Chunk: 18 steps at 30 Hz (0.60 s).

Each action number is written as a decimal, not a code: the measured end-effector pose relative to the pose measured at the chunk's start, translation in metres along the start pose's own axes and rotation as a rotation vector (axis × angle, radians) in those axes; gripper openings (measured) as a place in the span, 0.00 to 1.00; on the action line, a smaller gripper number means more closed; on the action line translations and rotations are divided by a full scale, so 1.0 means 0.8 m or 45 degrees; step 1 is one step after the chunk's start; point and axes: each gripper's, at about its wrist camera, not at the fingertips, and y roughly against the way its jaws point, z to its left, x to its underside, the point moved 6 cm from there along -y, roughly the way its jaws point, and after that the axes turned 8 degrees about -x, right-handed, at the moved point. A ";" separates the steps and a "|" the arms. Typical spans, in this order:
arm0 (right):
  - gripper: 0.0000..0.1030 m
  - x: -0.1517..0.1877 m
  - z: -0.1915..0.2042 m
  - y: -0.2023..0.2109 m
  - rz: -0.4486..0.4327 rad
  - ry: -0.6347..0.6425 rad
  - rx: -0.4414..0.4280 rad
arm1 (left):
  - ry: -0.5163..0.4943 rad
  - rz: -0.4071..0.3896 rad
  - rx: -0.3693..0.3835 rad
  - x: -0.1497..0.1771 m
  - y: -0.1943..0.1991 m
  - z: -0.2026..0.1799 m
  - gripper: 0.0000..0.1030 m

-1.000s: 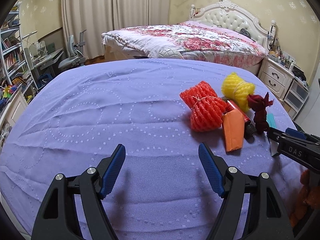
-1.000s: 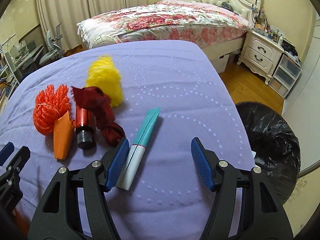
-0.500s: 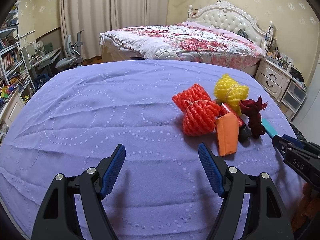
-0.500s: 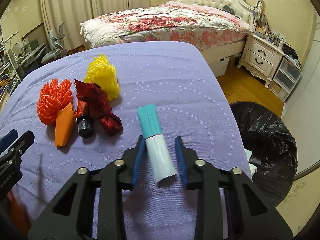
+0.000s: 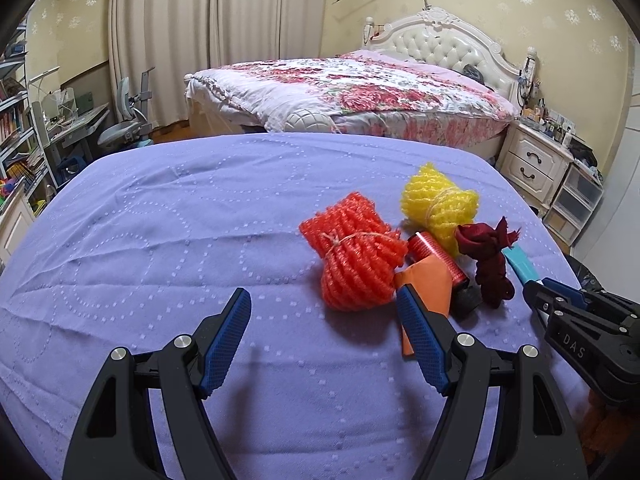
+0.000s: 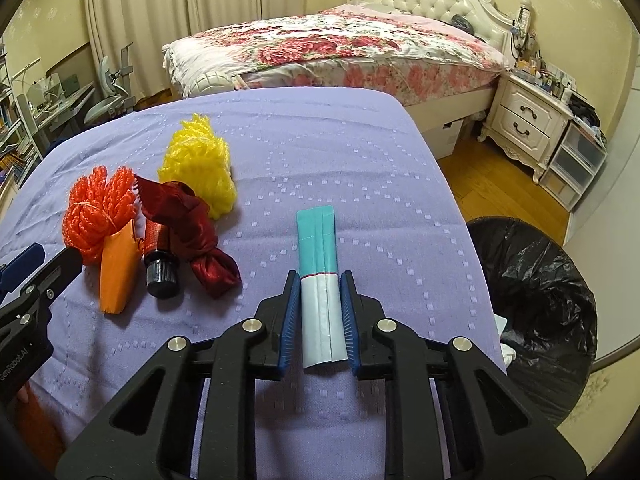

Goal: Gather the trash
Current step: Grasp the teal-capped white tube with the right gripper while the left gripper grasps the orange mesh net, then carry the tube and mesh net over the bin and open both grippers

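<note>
A teal-and-white tube (image 6: pixel 320 280) lies lengthwise, teal end away, clamped between the right tongs (image 6: pixel 320 312). Left of it cluster a dark red cloth knot (image 6: pixel 192 232), a black-capped red tube (image 6: pixel 158 256), an orange wrapper (image 6: pixel 116 276), an orange foam net (image 6: pixel 98 212) and a yellow foam net (image 6: pixel 200 168).

Your left gripper's right finger (image 5: pixel 420 332) covers the near end of the orange paper piece (image 5: pixel 430 282). The red tube's (image 5: pixel 438 254) cap hides behind that paper. The black-lined bin (image 6: pixel 536 292) is partly hidden behind the purple cloth's right edge (image 6: pixel 460 216). The nightstand clutter (image 6: pixel 548 76) is too small to identify.
</note>
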 end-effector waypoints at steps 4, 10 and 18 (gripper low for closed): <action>0.20 -0.002 -0.001 -0.002 0.000 -0.002 -0.005 | -0.013 0.002 -0.016 -0.006 -0.006 -0.006 0.72; 0.20 -0.003 -0.001 -0.003 -0.001 -0.004 -0.009 | -0.006 0.034 -0.011 -0.009 -0.017 -0.006 0.63; 0.18 -0.003 0.000 -0.003 -0.003 -0.004 -0.010 | -0.047 0.041 0.029 -0.006 -0.016 -0.013 0.34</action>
